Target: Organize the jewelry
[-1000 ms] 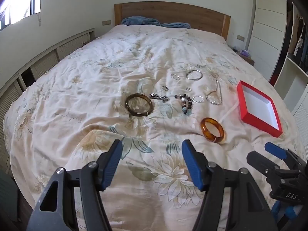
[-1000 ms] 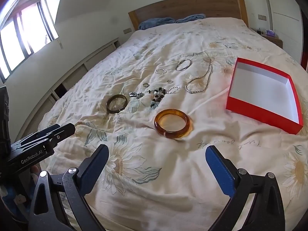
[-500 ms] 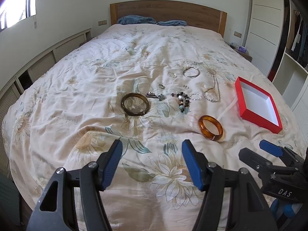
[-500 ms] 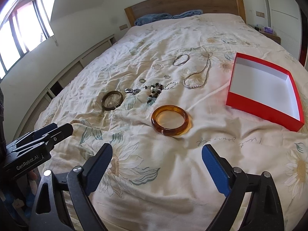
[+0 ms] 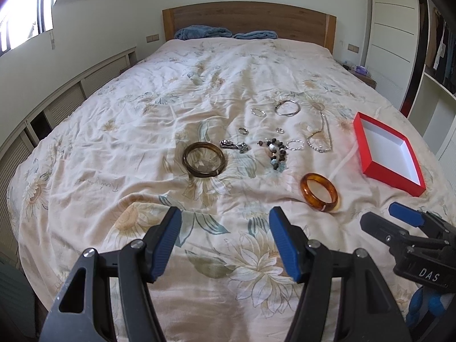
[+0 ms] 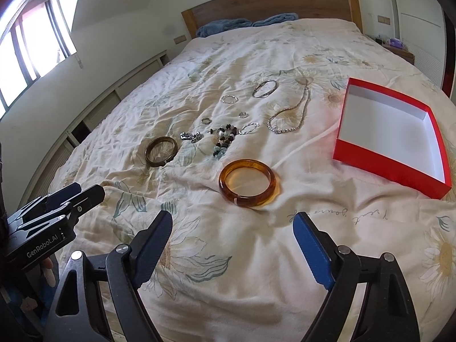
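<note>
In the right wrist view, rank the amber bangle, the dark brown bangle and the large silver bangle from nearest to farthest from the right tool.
1. Translucent amber bangle, straight ahead of the right tool.
2. Dark brown bangle, farther out on the left.
3. Large thin silver bangle, farthest, toward the headboard.

A floral-quilted bed (image 5: 142, 142) with wooden headboard (image 5: 248, 20), bright window (image 6: 25, 57) left, white wardrobe (image 5: 393, 28) right.

Glossy translucent amber bangle (image 6: 247, 183), shiny metal bracelet (image 6: 265, 88), rumpled matt cloth bedspread (image 6: 285, 256), wooden headboard (image 6: 270, 2)
</note>
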